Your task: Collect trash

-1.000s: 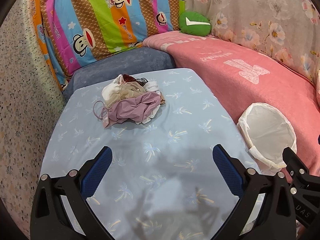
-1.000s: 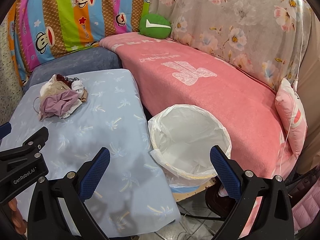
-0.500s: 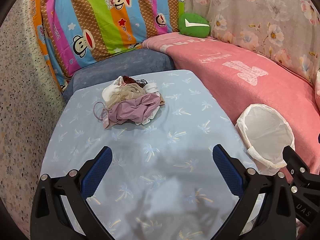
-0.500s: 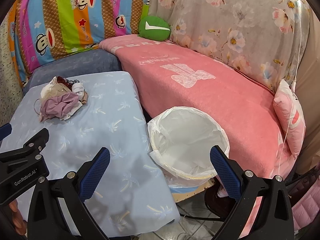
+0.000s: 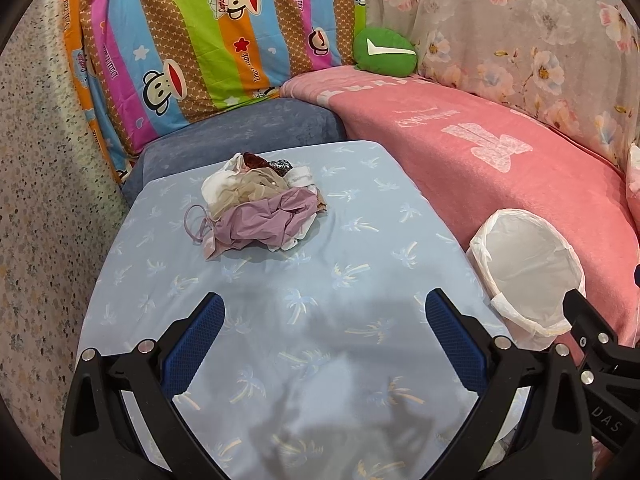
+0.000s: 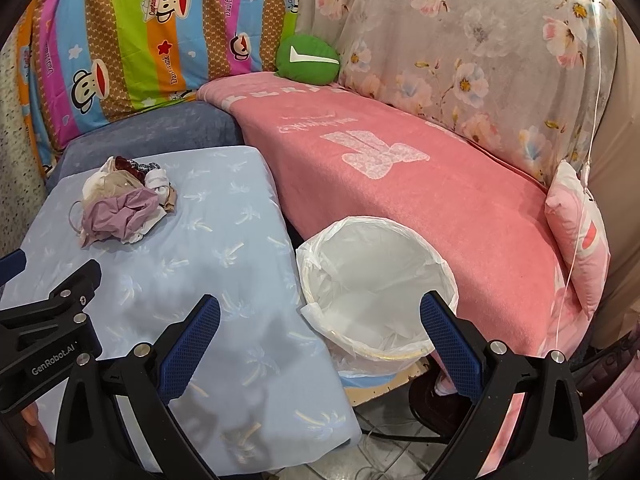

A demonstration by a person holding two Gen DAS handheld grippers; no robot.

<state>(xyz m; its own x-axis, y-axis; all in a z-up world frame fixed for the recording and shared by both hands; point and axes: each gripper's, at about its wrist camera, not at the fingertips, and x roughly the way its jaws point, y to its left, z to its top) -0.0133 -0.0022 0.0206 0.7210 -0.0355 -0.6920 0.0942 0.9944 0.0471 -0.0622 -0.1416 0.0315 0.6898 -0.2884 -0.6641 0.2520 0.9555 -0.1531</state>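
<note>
A heap of crumpled trash (image 5: 260, 206), mauve, beige and white scraps, lies on the far part of the light blue table (image 5: 328, 280); it also shows in the right wrist view (image 6: 124, 204). A bin with a white liner (image 5: 528, 268) stands at the table's right edge, against the pink sofa; in the right wrist view the bin (image 6: 376, 288) looks empty. My left gripper (image 5: 324, 328) is open and empty above the table's near part, well short of the heap. My right gripper (image 6: 320, 328) is open and empty, over the bin's near rim.
A pink blanket covers the sofa (image 6: 400, 160) on the right. A striped monkey-print cushion (image 5: 208, 40) and a green cushion (image 5: 386, 52) stand at the back. A pink pillow (image 6: 580, 232) lies at the far right. Cables lie on the floor (image 6: 384, 440) below the bin.
Both grippers have drawn back and risen slightly, so the heap and the bin look a little farther away. Both stay open and empty.
</note>
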